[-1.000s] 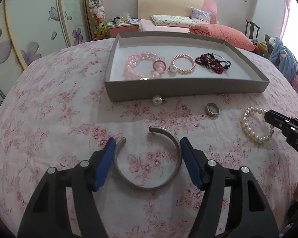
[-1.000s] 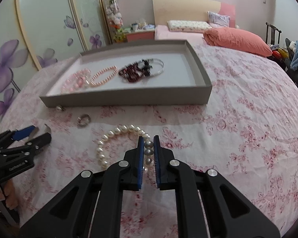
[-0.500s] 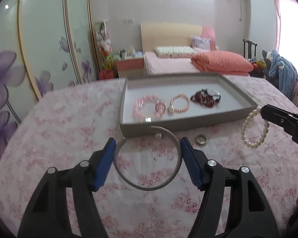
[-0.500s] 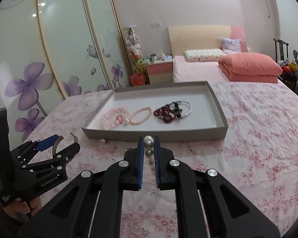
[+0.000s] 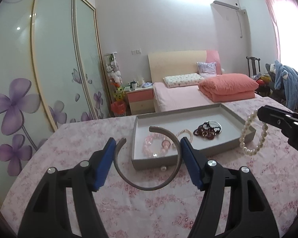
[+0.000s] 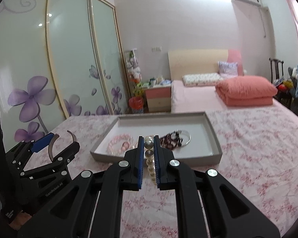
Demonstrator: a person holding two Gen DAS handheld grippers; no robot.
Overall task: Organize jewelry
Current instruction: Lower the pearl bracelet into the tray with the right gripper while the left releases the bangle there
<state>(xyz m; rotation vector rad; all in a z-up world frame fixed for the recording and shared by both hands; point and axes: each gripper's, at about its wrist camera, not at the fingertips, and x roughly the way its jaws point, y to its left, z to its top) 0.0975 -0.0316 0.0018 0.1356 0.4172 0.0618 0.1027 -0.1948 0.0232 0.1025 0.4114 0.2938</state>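
My left gripper is shut on a silver open cuff bangle and holds it in the air in front of the grey tray. My right gripper is shut on a white pearl bracelet, which hangs from it near the tray's right side in the left wrist view. The tray holds a pink bead bracelet, a thin pink pearl bracelet and a dark red bead bracelet. The left gripper with the bangle shows at the left of the right wrist view.
A small pearl piece lies on the floral pink cloth by the tray's front wall. Behind the table are a bed with an orange quilt, a nightstand and a wardrobe with purple flowers.
Both grippers have risen from the cloth, the left with the bangle and the right with the pearl bracelet, and now sit higher, facing the tray.
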